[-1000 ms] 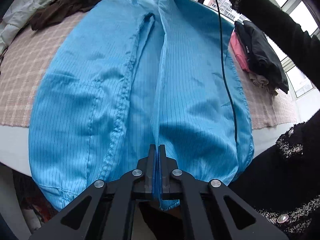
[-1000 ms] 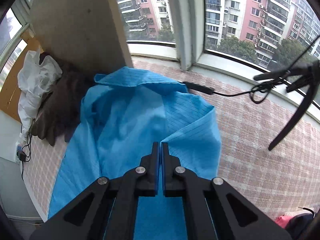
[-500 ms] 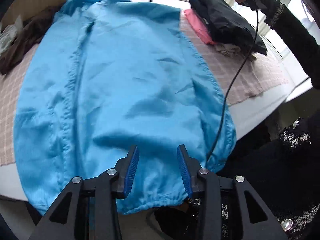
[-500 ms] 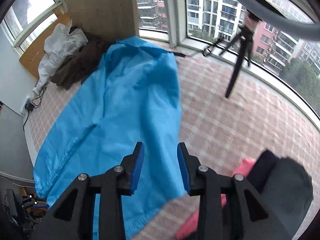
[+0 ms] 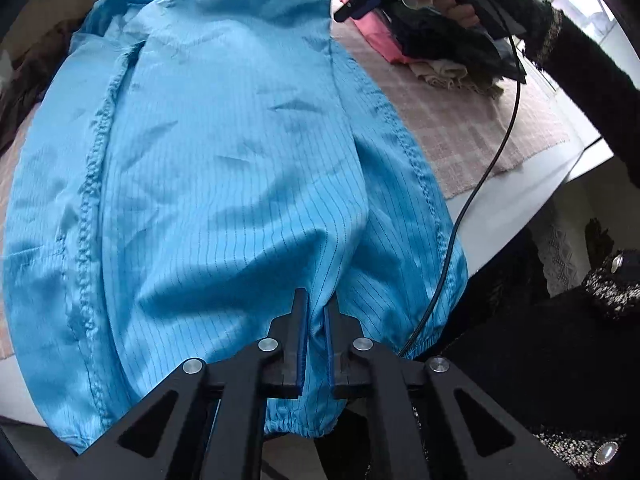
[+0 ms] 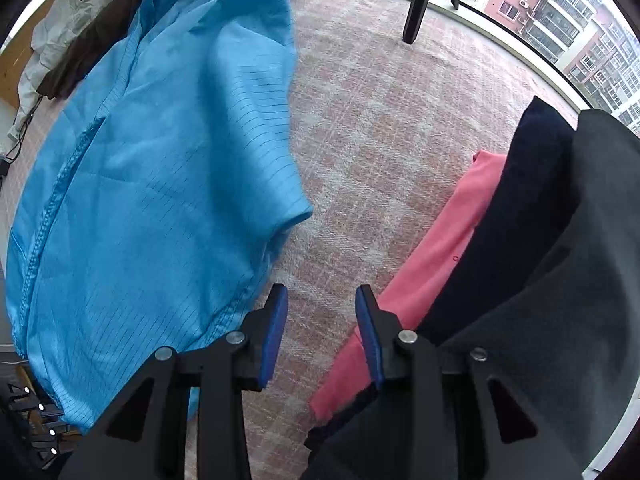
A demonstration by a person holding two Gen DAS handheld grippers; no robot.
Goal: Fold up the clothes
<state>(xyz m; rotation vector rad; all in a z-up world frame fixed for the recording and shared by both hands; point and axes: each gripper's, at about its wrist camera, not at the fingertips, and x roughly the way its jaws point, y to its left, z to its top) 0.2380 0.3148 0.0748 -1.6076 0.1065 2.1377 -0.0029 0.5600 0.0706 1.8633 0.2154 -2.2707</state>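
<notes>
Your left hand-held gripper has just been closing and now pinches a ridge of the thin, glossy blue pinstriped garment, which lies spread on the pink checked cloth-covered surface with its elastic hem hanging over the near edge. Your right hand-held gripper has just been opening; its jaws stand spread and empty above bare cloth. The fabric looks light, limp and slippery: take it at seams or hem.

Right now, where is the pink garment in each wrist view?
Left wrist: pink garment at top, right of centre, under the dark clothes, beside the right tongs.
Right wrist: lower right, a diagonal strip beside the dark clothes.
Shared landmark: the blue striped garment.
</notes>
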